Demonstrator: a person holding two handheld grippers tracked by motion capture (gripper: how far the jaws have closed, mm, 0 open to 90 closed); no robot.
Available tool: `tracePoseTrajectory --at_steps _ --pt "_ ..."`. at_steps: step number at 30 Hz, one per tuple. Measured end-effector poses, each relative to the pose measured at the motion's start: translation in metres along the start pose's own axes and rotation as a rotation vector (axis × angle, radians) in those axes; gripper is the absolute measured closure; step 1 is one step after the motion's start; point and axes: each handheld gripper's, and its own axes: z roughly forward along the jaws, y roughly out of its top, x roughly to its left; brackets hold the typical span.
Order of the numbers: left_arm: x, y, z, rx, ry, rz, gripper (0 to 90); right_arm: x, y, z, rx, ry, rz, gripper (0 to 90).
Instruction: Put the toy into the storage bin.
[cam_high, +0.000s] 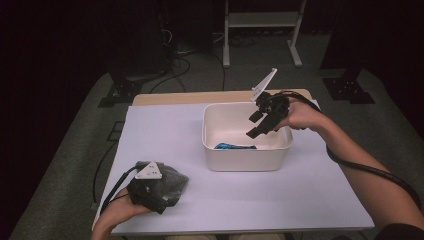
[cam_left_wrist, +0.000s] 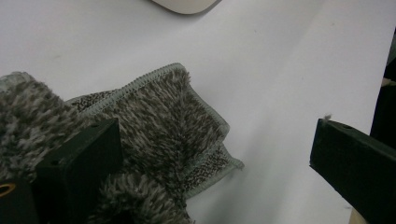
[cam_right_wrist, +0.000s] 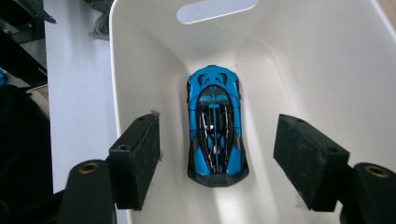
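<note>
Right gripper view: we see the right gripper (cam_right_wrist: 217, 158) above the white bin (cam_right_wrist: 327, 70), jaws apart and empty; the blue toy car (cam_right_wrist: 215, 126) lies on the bin's floor; our left gripper (cam_high: 150, 192) rests on the grey fluffy cloth (cam_left_wrist: 159, 121), jaws apart.

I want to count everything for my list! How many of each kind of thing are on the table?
Blue and black toy car: 1
White plastic bin: 1
Grey fluffy cloth: 1
Black two-jaw grippers, left gripper and right gripper: 2
Total: 5
</note>
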Motion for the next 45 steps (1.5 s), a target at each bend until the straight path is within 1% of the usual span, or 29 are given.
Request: tracePoseTrajectory --at_steps 2,7,8,11,12,14,16,17,18,20,21,22,24,25,27,28,29,30,32,33,38,40,41,43,45 --pt "0.000 0.000 0.001 -0.002 0.001 -0.002 1.8 0.002 -0.004 -0.009 -0.008 -0.012 0.012 30.5" --pt "0.000 0.000 0.002 0.001 0.000 0.001 1.8 0.005 -0.010 -0.022 -0.025 -0.027 0.022 31.4" --pt "0.000 0.000 0.001 0.001 0.002 0.000 1.8 0.005 -0.010 -0.022 -0.025 -0.027 0.022 31.4" --pt "0.000 0.000 0.001 -0.002 0.004 0.002 1.8 0.007 -0.015 -0.030 -0.031 -0.043 0.031 31.3" --pt "0.000 0.000 0.000 -0.002 0.004 0.001 1.8 0.009 -0.018 -0.036 -0.034 -0.055 0.036 31.1" --pt "0.000 0.000 0.000 0.000 0.005 0.002 1.8 0.009 -0.019 -0.038 -0.034 -0.056 0.037 30.7" --pt "0.000 0.000 0.001 -0.001 0.007 0.001 1.8 0.012 -0.024 -0.046 -0.040 -0.072 0.047 30.5" --pt "0.000 0.000 0.001 -0.001 0.007 0.001 1.8 0.012 -0.024 -0.046 -0.040 -0.072 0.047 30.5" --pt "0.000 0.000 0.001 0.001 0.008 0.001 1.8 0.014 -0.028 -0.051 -0.044 -0.084 0.047 30.5" --pt "0.000 0.000 0.001 0.003 0.008 0.003 1.8 0.016 -0.033 -0.057 -0.052 -0.092 0.054 30.5" --pt "0.000 0.000 0.002 0.003 0.009 0.003 1.8 0.016 -0.033 -0.057 -0.052 -0.092 0.054 30.5" --pt "0.000 0.000 0.002 0.004 0.008 0.004 1.8 0.018 -0.039 -0.062 -0.056 -0.102 0.061 30.6" --pt "-0.001 0.000 0.002 0.004 0.010 0.003 1.8 0.019 -0.042 -0.065 -0.058 -0.107 0.066 30.5" --pt "-0.001 0.000 0.002 0.004 0.011 0.004 1.8 0.020 -0.048 -0.070 -0.065 -0.115 0.075 30.6" --pt "-0.001 0.000 0.001 -0.001 0.013 0.002 1.8 0.021 -0.051 -0.072 -0.066 -0.118 0.080 30.6" --pt "-0.001 0.000 0.001 -0.001 0.014 0.002 1.8 0.022 -0.054 -0.074 -0.067 -0.122 0.084 30.6" --pt "-0.001 0.000 0.001 -0.001 0.014 0.003 1.8 0.023 -0.061 -0.079 -0.075 -0.127 0.092 30.7" --pt "-0.001 0.000 0.001 0.001 0.013 0.003 1.8 0.023 -0.061 -0.079 -0.075 -0.127 0.092 30.7" --pt "-0.001 0.000 0.001 0.001 0.015 0.002 1.8 0.025 -0.069 -0.085 -0.084 -0.138 0.106 31.3" --pt "0.000 0.000 0.001 0.000 0.016 0.002 1.8 0.025 -0.069 -0.085 -0.084 -0.138 0.106 31.3" --pt "-0.001 0.000 0.002 -0.003 0.019 0.003 1.8 0.028 -0.085 -0.095 -0.106 -0.154 0.132 31.9" --pt "-0.001 0.000 0.002 -0.005 0.020 0.002 1.8 0.029 -0.093 -0.098 -0.112 -0.157 0.144 31.9" --pt "-0.001 0.000 0.003 -0.005 0.019 0.002 1.8 0.030 -0.100 -0.099 -0.115 -0.158 0.155 32.0" --pt "-0.001 0.000 0.003 -0.004 0.020 0.002 1.8 0.030 -0.102 -0.100 -0.117 -0.156 0.163 32.0" --pt "-0.001 0.001 0.003 -0.005 0.021 0.000 1.8 0.030 -0.109 -0.099 -0.124 -0.155 0.173 31.9"
